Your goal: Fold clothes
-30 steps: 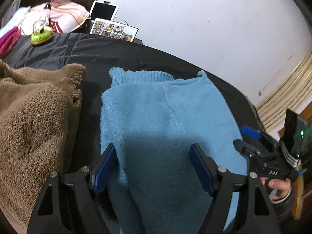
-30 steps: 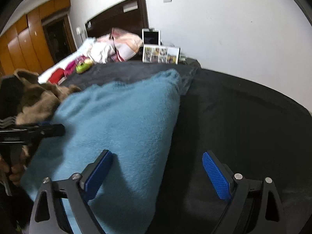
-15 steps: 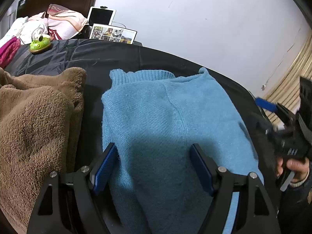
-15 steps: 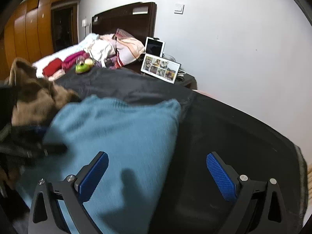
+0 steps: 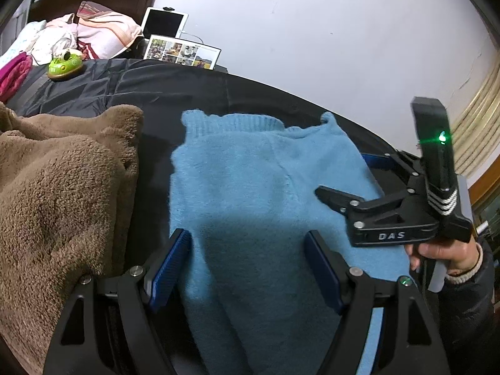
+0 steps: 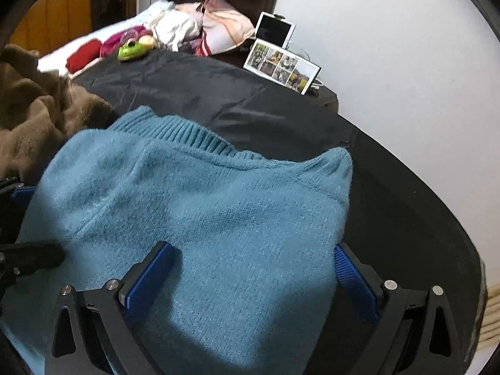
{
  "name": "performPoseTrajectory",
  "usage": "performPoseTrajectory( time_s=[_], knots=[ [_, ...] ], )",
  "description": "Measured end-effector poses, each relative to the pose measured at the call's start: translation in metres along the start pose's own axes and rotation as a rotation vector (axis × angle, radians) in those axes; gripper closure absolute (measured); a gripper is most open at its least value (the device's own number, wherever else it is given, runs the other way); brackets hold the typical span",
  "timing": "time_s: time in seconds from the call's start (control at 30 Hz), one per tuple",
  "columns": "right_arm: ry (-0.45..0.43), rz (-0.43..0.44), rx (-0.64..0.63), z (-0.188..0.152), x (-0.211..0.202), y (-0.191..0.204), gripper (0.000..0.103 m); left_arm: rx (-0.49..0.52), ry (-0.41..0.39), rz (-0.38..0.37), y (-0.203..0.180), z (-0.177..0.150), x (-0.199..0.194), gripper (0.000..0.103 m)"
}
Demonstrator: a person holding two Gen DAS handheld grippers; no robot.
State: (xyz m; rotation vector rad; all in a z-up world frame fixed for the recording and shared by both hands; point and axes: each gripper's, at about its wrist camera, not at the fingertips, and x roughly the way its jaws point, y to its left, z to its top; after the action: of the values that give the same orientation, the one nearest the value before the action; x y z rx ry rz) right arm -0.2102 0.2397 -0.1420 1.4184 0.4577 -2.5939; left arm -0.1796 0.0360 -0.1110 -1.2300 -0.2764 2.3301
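A light blue knit sweater [image 5: 265, 193] lies flat on a black cloth surface [image 5: 162, 93], ribbed hem at the far end. It also shows in the right wrist view [image 6: 203, 218]. My left gripper [image 5: 247, 265] is open, its blue pads hovering over the sweater's near left part. My right gripper [image 6: 253, 278] is open over the sweater's right side, its right pad at the sweater's right edge. The right gripper [image 5: 353, 184] also shows in the left wrist view, held by a hand above the sweater's right edge.
A brown fleece garment [image 5: 56, 187] is heaped to the left of the sweater. At the far end lie a green toy [image 5: 64, 67], a photo frame [image 5: 181, 51], a tablet [image 5: 164, 25] and piled clothes [image 5: 93, 31]. A white wall runs along the right.
My right gripper has swung left and down over the sweater's right side, now near the left gripper. The left gripper has stayed almost still above the sweater. Both stay open.
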Motion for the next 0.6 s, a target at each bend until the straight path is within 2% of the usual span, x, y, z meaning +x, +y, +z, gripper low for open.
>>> performPoseTrajectory(
  time_s=[0.13, 0.3, 0.43, 0.6],
  knots=[
    [-0.010, 0.009, 0.010, -0.004, 0.000, -0.002, 0.002, -0.033, 0.020, -0.012, 0.010, 0.001, 0.007, 0.015],
    [-0.078, 0.016, 0.038, -0.016, -0.018, -0.009, 0.002, -0.047, 0.034, -0.027, 0.013, 0.001, 0.011, 0.015],
    [-0.129, 0.084, 0.146, -0.034, -0.041, -0.030, 0.002, -0.049, 0.039, -0.035, 0.014, 0.002, 0.012, 0.015],
    [-0.101, 0.242, 0.309, -0.066, -0.044, -0.059, 0.002, -0.050, 0.055, -0.061, 0.015, 0.002, 0.013, 0.014]
  ],
)
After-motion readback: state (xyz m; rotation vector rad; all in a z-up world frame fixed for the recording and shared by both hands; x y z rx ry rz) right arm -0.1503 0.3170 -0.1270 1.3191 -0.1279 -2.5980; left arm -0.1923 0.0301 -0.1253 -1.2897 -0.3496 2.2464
